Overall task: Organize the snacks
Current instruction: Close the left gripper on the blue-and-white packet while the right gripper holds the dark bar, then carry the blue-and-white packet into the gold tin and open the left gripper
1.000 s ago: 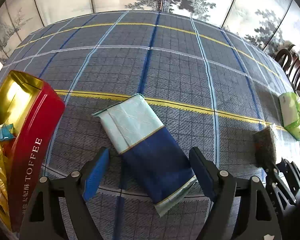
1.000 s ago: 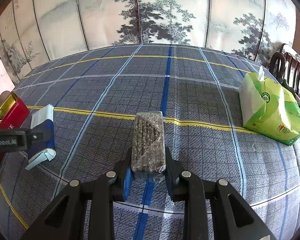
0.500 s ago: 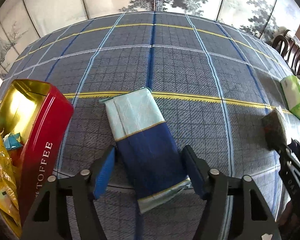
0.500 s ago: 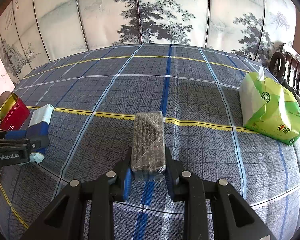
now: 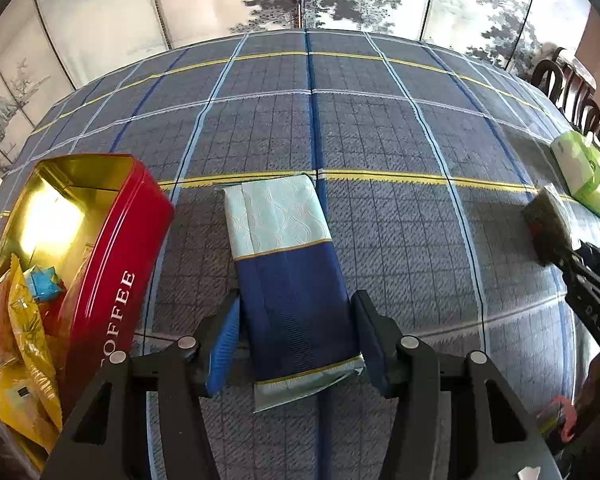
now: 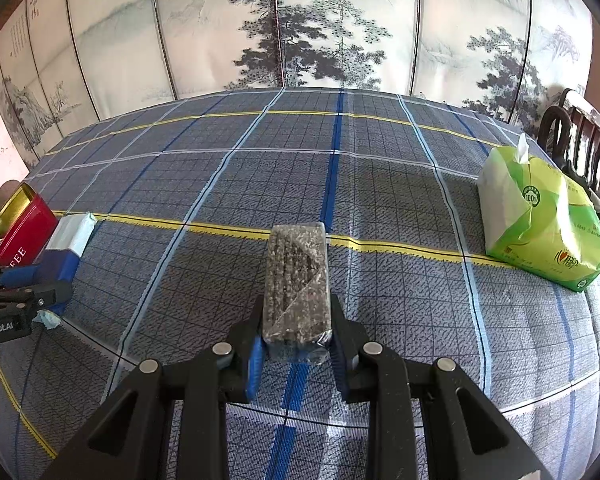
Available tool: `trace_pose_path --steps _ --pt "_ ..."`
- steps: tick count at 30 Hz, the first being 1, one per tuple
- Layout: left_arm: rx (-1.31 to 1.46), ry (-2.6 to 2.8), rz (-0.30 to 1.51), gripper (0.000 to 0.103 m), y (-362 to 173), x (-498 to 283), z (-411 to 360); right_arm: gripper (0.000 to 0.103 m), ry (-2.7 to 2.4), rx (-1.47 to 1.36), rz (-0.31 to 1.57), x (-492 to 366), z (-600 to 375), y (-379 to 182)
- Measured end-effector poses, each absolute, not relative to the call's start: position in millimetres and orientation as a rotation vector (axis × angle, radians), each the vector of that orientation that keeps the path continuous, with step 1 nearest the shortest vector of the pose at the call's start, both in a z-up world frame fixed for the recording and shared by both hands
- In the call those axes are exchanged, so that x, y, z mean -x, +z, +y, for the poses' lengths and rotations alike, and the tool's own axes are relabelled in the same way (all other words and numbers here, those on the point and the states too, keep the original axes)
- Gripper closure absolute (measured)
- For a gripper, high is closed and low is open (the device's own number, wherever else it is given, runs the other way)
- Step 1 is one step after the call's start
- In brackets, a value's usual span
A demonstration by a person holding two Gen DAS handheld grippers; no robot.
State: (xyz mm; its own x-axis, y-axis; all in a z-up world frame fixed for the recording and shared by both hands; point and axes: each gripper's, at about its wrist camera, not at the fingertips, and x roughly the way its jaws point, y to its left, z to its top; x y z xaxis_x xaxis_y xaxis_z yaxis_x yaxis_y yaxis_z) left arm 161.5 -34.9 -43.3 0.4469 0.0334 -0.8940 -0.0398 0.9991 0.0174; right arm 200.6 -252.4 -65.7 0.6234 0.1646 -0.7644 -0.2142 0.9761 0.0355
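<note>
Left gripper (image 5: pixel 296 344): fingers closing around the blue packet (image 5: pixel 290 276) lying on the worktop (image 5: pixel 380 128); contact seemingly not yet made. Squeeze square across its width, then lift toward the red tin (image 5: pixel 112 264) just beside it. Right gripper (image 6: pixel 296 344): fingers pinching the dark snack bar (image 6: pixel 296 280).

Glossy red metal tin (image 5: pixel 112 280) with gilt interior, matt woven plaid tablecloth (image 5: pixel 380 140), shiny plastic-wrapped dark bar (image 6: pixel 296 280).
</note>
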Motion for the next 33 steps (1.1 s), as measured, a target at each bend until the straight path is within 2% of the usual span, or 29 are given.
trace_pose_path --steps 9,26,32,33 --pt "0.013 0.019 1.101 0.056 -33 -145 -30 0.075 0.212 0.072 0.871 -200 -251 -65" --pt "0.022 0.015 1.131 0.056 -41 -136 -16 0.075 0.204 0.089 0.870 -199 -248 -65" --pt "0.003 0.014 1.139 0.053 -44 -142 -18 0.075 0.206 0.084 0.871 -199 -249 -65" --pt "-0.001 0.019 1.137 0.049 -45 -144 -19 0.075 0.207 0.082 0.871 -199 -249 -65"
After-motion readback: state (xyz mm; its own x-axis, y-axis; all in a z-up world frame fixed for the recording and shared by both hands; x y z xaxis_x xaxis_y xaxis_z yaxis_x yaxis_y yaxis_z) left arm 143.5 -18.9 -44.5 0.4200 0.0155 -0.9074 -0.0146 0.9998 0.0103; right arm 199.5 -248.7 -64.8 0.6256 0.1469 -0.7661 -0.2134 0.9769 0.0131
